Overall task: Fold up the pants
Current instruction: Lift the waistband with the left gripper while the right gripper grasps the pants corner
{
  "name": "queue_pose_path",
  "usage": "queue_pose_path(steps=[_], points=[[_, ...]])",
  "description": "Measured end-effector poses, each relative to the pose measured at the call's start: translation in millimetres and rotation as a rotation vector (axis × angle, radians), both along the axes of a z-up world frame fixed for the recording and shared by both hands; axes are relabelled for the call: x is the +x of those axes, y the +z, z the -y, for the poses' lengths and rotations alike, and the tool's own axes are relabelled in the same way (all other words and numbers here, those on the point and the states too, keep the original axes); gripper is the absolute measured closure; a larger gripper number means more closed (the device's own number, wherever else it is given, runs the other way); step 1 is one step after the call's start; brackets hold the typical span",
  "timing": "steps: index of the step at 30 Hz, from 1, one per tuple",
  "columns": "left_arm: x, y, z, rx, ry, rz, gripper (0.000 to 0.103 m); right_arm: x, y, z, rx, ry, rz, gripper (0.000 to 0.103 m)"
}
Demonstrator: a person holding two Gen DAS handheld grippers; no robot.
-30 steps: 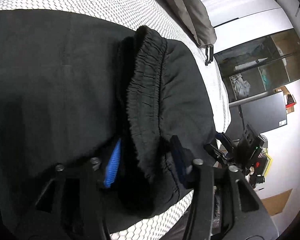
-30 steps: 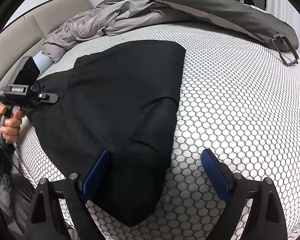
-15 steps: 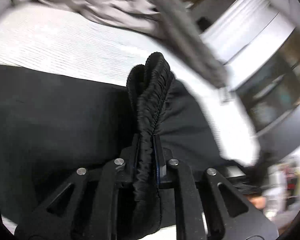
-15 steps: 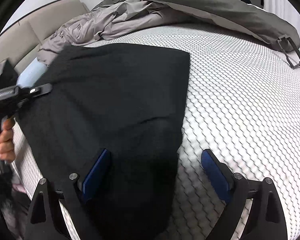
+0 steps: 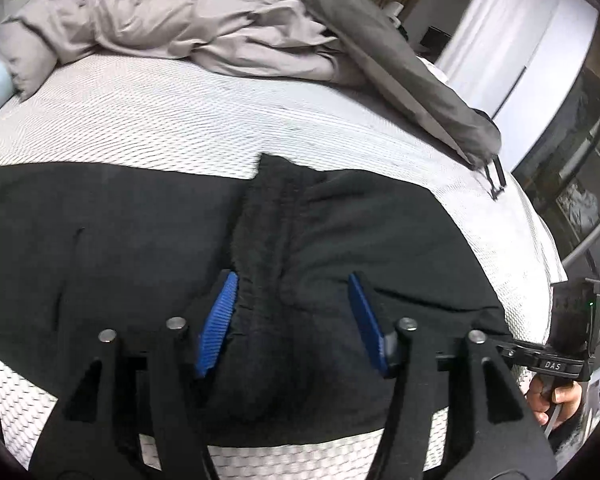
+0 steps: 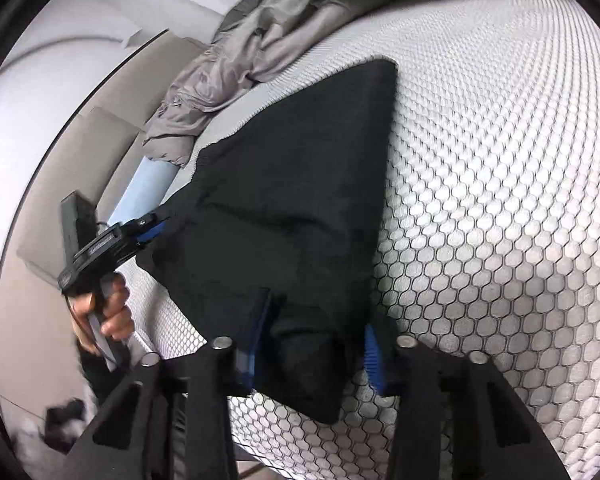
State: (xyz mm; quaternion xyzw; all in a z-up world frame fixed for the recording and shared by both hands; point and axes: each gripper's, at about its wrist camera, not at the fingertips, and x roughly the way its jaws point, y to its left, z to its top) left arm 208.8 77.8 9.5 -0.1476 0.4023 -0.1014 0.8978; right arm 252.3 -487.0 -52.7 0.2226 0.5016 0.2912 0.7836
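We see the black pants (image 5: 140,240) lying on the bed (image 5: 180,120), near its front edge, with a grey duvet (image 5: 180,28) bunched behind them. Our left hand-held gripper (image 5: 292,316) is opening, its blue pads apart around the ribbed waistband (image 5: 268,232). Our right hand-held gripper (image 6: 312,344) is closing, pads pressing a bunched corner of the pants.

Left tool (image 5: 292,320) released waistband (image 5: 268,240), right tool (image 6: 312,344) closing
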Motion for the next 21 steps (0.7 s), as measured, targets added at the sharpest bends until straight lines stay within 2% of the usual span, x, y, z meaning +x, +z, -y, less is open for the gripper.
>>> queue_pose_path(steps=[2, 4, 6, 8, 10, 12, 13, 15, 16, 17, 18, 21], points=[[2, 1, 12, 0.023, -0.010, 0.009, 0.043, -9, 11, 4, 0.005, 0.013, 0.054, 0.092], [8, 5, 30, 0.053, -0.032, 0.015, 0.042, -18, 18, 6, -0.005, 0.038, 0.096, 0.093], [11, 7, 34, 0.066, -0.045, 0.014, 0.042, -24, 5, 8, -0.088, 0.074, 0.063, 0.093], [6, 11, 26, 0.082, -0.018, 0.015, 0.042, -24, -5, 9, -0.098, 0.116, 0.024, 0.092], [3, 4, 13, 0.130, 0.009, -0.022, 0.042, -25, 7, 14, -0.065, 0.106, 0.028, 0.085], [0, -9, 2, 0.134, -0.004, -0.079, 0.042, -24, 20, 19, -0.046, 0.068, 0.074, 0.059], [0, -18, -2, 0.122, -0.016, -0.113, 0.042, -22, 23, 19, -0.022, 0.055, 0.087, 0.057], [-1, -29, -6, 0.130, -0.048, -0.144, 0.043, -17, 19, 17, 0.006, 0.040, 0.057, 0.060], [-3, -33, -8, 0.160, -0.058, -0.142, 0.043, -15, 15, 13, -0.010, 0.032, 0.045, 0.067], [-5, -33, -9, 0.190, -0.058, -0.139, 0.043, -14, 10, 8, -0.059, 0.046, 0.032, 0.084], [-10, -31, -12, 0.217, -0.061, -0.135, 0.043, -15, 8, 4, -0.112, 0.074, 0.035, 0.085], [-23, -22, -20, 0.244, -0.053, -0.117, 0.043, -21, 10, 7, -0.143, 0.103, 0.031, 0.084]])
